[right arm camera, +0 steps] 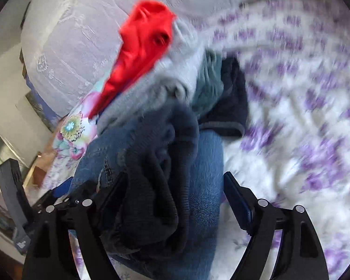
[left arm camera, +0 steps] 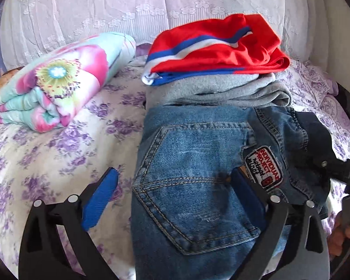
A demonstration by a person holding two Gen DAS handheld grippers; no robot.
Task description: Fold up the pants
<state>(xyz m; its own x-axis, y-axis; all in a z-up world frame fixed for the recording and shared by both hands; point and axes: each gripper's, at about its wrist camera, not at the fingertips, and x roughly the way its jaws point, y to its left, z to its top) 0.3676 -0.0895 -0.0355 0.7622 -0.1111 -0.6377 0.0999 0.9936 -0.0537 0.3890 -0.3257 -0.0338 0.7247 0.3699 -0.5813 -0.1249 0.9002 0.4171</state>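
Observation:
Folded blue jeans (left arm camera: 193, 175) with a back pocket and a patch lie on the flowered bed. My left gripper (left arm camera: 175, 182) is open, its fingers straddling the jeans' left edge and pocket. In the blurred right wrist view the jeans (right arm camera: 205, 186) lie with a dark knit garment (right arm camera: 156, 186) over their end. My right gripper (right arm camera: 172, 186) is open, with the dark garment and denim between its fingers; it also shows in the left wrist view (left arm camera: 347, 175) at the jeans' right end.
Behind the jeans sits a stack of folded grey (left arm camera: 221, 88) and red-blue-white clothes (left arm camera: 217, 49). A rolled floral blanket (left arm camera: 58, 81) lies at the left. A lace-covered headboard or cushion (left arm camera: 151, 4) backs the bed (left arm camera: 46, 158).

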